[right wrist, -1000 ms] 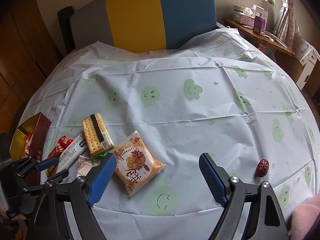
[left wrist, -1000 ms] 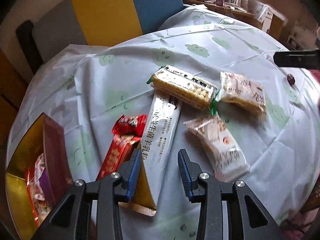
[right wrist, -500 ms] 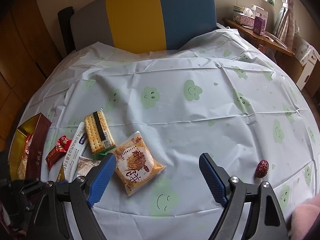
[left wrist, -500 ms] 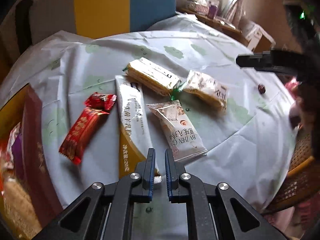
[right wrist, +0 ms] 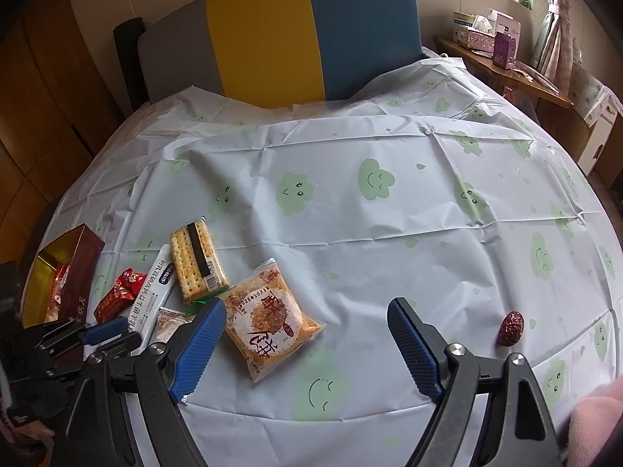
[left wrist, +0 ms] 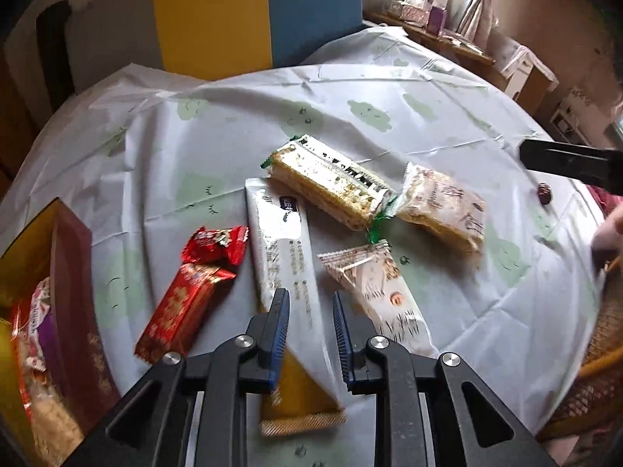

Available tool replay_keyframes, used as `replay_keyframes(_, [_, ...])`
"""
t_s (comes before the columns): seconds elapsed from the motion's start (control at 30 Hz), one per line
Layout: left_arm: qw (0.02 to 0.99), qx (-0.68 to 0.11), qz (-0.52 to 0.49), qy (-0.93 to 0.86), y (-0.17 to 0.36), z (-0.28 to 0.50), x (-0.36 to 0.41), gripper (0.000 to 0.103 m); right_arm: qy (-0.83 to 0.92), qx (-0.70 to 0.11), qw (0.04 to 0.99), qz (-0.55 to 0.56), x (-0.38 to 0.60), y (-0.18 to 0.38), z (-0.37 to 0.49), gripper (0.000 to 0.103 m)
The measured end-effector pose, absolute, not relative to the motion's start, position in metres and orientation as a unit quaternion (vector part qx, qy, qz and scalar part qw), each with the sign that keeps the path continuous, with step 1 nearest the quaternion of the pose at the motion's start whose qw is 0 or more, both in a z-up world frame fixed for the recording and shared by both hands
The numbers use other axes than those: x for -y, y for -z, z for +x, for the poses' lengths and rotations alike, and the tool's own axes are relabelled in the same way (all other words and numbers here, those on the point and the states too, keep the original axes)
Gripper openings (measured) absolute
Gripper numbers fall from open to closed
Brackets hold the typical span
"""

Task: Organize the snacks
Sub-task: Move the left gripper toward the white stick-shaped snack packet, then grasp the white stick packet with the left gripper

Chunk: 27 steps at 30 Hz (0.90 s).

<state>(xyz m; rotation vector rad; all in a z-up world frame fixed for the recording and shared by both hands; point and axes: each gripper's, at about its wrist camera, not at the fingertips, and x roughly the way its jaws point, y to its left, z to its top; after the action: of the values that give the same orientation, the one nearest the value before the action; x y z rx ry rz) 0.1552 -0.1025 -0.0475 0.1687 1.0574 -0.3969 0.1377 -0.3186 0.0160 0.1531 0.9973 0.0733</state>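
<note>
Several snack packets lie on the clothed table. A long white-and-gold packet (left wrist: 286, 268) points at my left gripper (left wrist: 309, 311), which is open over its near end, jaws either side, holding nothing. Left of it lie a red bar (left wrist: 183, 307) and a small red candy (left wrist: 216, 243). To the right lie a white packet (left wrist: 379, 295), a cracker pack (left wrist: 331, 183) and a crumbly pastry packet (left wrist: 444, 208). My right gripper (right wrist: 307, 344) is wide open and empty above the cloth, its left finger near the orange pastry packet (right wrist: 268, 315). The red date (right wrist: 511, 327) lies to its right.
A dark red box with a gold inside (left wrist: 74, 292) holds snacks at the table's left edge; it also shows in the right wrist view (right wrist: 83, 268). A yellow and blue chair back (right wrist: 311, 35) stands behind the table. A side shelf (right wrist: 502, 58) with boxes is at the far right.
My left gripper was open, nearly shut while drawn back half a second ago, and now stands open again over the long packet's near end. The right gripper has not moved.
</note>
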Motion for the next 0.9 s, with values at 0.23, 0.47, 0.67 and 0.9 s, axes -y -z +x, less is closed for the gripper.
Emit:
replay_keyframes(0.23, [0.854,-0.479,0.097,0.180,0.051,0.157,0.110,0.026,-0.029,-0.480,0.873,0.079,0.321,-0.014,0.140,0.086])
replay_keyframes(0.47, [0.851,-0.487,0.059,0.188,0.047,0.148,0.088,0.034,-0.027,-0.484,0.872,0.072,0.320,-0.012,0.140,0.086])
replay_keyframes(0.67, [0.852,-0.487,0.054,0.186,0.043,0.148,0.080,0.042,-0.027,-0.485,0.871,0.071,0.319,-0.011,0.140,0.086])
replay_keyframes(0.9, [0.857,-0.477,0.049,0.188,0.030,0.154,0.074,0.043,-0.028,-0.485,0.871,0.074,0.321,-0.011,0.140,0.086])
